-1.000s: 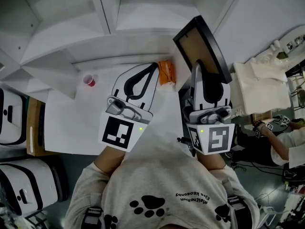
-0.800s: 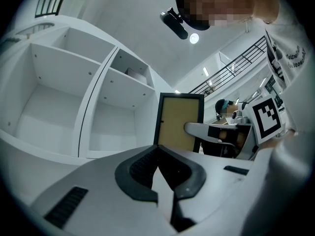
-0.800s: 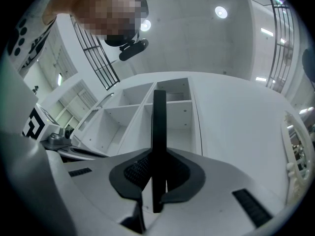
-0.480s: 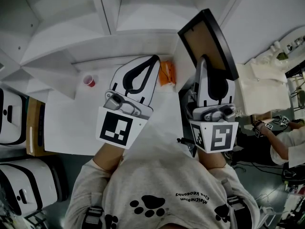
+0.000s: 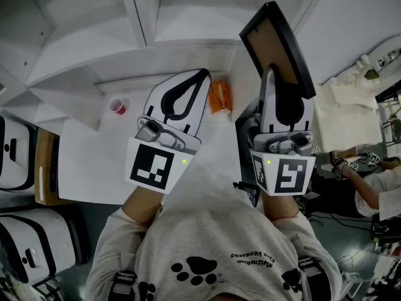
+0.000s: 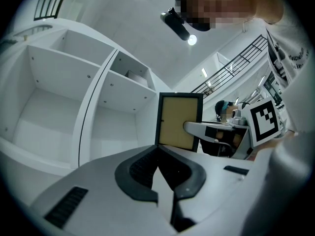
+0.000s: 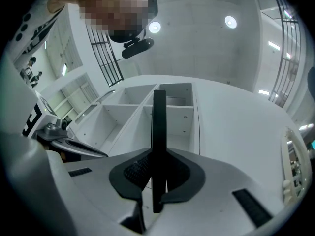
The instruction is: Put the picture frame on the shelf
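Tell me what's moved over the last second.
The right gripper, shut on the picture frame, carried it farther from the person, toward the shelf. The left gripper barely shifted, shut and empty. The red cup and orange item stayed put.

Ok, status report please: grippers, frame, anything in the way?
Right gripper shut on frame, held in air. Left gripper shut, empty. Shelf ahead, nothing seen blocking.
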